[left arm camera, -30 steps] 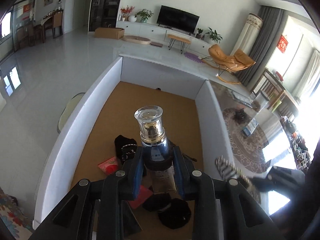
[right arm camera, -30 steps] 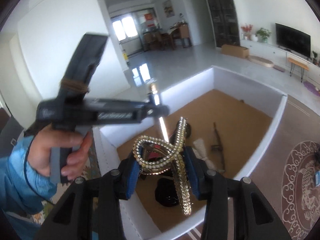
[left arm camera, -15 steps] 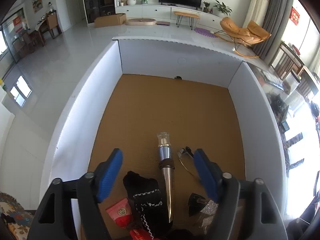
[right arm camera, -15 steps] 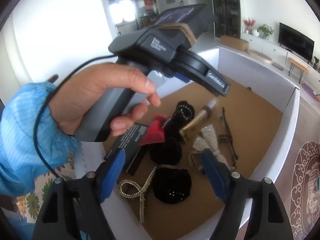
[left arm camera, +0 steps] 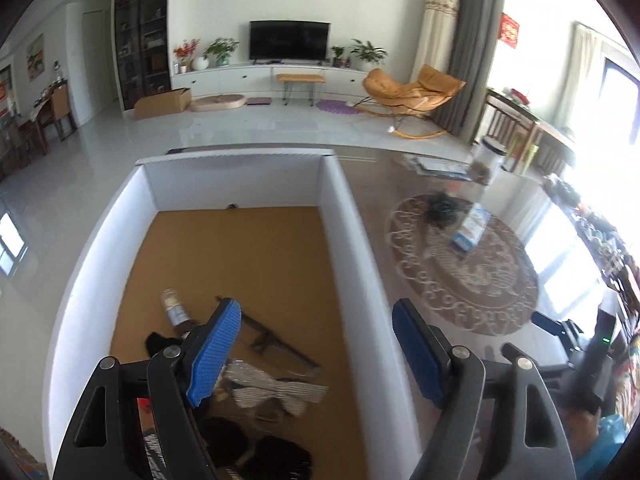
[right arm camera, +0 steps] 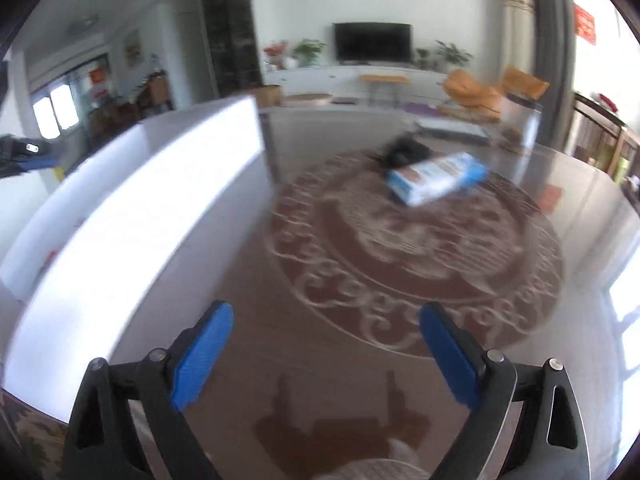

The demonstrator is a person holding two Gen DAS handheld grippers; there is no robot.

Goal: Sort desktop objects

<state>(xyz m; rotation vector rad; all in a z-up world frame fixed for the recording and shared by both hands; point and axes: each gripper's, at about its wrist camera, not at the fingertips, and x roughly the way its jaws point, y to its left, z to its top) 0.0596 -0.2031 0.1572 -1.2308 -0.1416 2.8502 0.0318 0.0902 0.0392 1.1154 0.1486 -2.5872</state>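
Note:
The white-walled box [left arm camera: 352, 248] with a brown floor holds the sorted things. A glass bottle [left arm camera: 174, 310] lies on its side, beside a black clip [left arm camera: 276, 340], a silver striped bow [left arm camera: 276, 392] and dark cloth pieces [left arm camera: 260, 452]. My left gripper [left arm camera: 315, 308] is open and empty, straddling the box's right wall. My right gripper [right arm camera: 326, 314] hangs over the round patterned mat [right arm camera: 420, 248] outside the box; its jaws are opening with nothing between them. A blue-and-white packet [right arm camera: 436, 178] and a black object [right arm camera: 404, 152] lie ahead of it on the mat.
The box's white wall [right arm camera: 140, 220] rises at the left of the right wrist view. A clear jar [left arm camera: 486, 160] stands at the table's far side. A hand in a blue sleeve [left arm camera: 600, 432] shows at the lower right of the left wrist view.
My left gripper let go of the bottle, which now lies in the box, and shifted right. My right gripper released the beaded chain into the box and swung right, out over the mat.

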